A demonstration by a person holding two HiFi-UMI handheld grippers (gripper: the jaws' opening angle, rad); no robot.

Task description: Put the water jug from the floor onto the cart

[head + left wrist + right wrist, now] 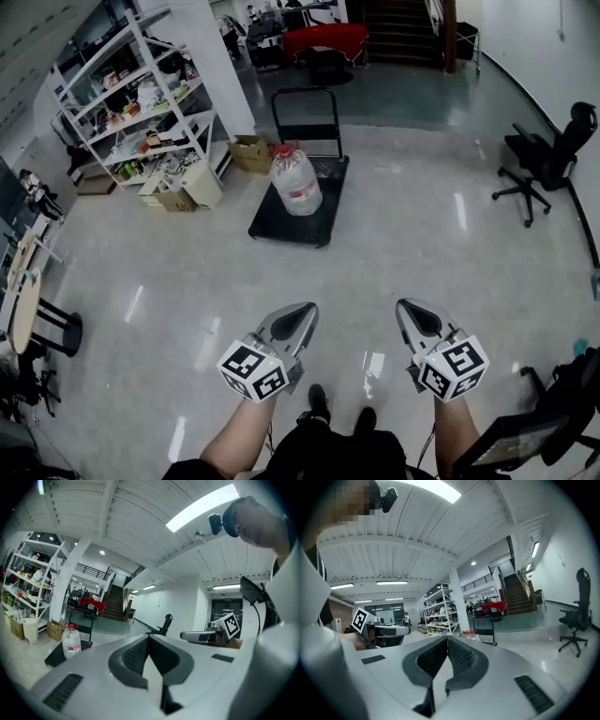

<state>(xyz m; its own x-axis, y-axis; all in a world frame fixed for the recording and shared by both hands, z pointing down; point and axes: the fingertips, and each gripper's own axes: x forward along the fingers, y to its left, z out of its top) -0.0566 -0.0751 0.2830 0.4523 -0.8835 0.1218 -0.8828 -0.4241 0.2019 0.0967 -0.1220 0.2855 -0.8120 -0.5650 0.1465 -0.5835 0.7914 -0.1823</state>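
Left gripper (303, 309) and right gripper (407, 307) are both keeping jaws pressed fully together, gripping nothing. Water jug (296, 181) is standing upright on the black cart (281, 223), far ahead of both jaw pairs, touching neither.

Jug (296, 181) at 12 o'clock: clear, red cap, red label. Cart (291, 228): black. My left gripper (302, 314), right gripper (410, 310): silver, black-white square-code pattern. Chair (548, 157) at 2 o'clock: black.
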